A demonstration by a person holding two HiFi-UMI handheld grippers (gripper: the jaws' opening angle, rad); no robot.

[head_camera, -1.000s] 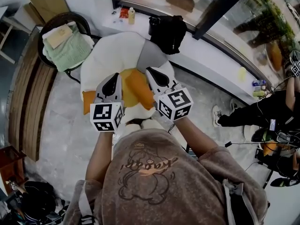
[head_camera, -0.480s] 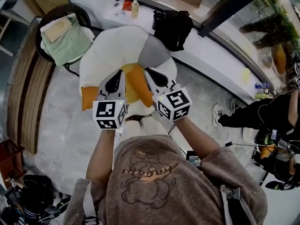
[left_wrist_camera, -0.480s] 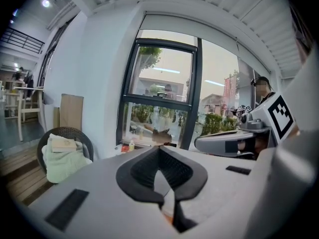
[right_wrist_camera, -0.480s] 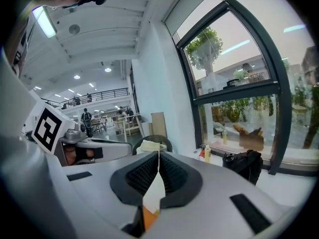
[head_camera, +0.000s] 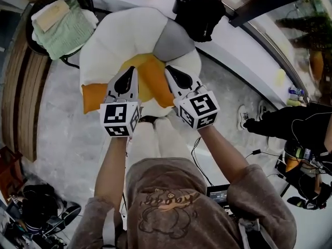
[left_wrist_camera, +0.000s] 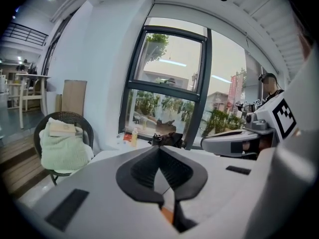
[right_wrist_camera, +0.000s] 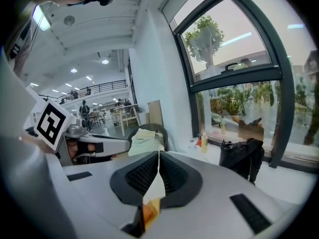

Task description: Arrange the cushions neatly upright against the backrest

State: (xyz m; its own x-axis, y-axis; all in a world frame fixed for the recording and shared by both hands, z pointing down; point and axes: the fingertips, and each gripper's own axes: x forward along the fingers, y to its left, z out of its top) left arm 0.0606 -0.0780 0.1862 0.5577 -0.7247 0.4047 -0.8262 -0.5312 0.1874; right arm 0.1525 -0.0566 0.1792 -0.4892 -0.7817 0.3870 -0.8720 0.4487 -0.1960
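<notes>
In the head view an orange and white cushion (head_camera: 149,82) hangs over the seat of a round white armchair (head_camera: 116,35). My left gripper (head_camera: 129,72) pinches its left side and my right gripper (head_camera: 169,71) pinches its right side. A grey cushion (head_camera: 174,40) leans at the chair's back right. In the left gripper view the left gripper (left_wrist_camera: 159,151) is shut, with a sliver of orange fabric (left_wrist_camera: 167,214) between the pads. The right gripper (right_wrist_camera: 158,157) in its own view is shut on white and orange fabric (right_wrist_camera: 149,208).
A wicker chair with a green blanket (head_camera: 59,22) stands at the back left. A black bag (head_camera: 199,12) rests on the white window ledge (head_camera: 233,45). A wooden bench (head_camera: 21,87) runs along the left. A seated person (head_camera: 290,128) and cables are at the right.
The head view has tipped, so the armchair and ledge sit higher in the frame. Both grippers stay shut on the cushion, side by side over the seat.
</notes>
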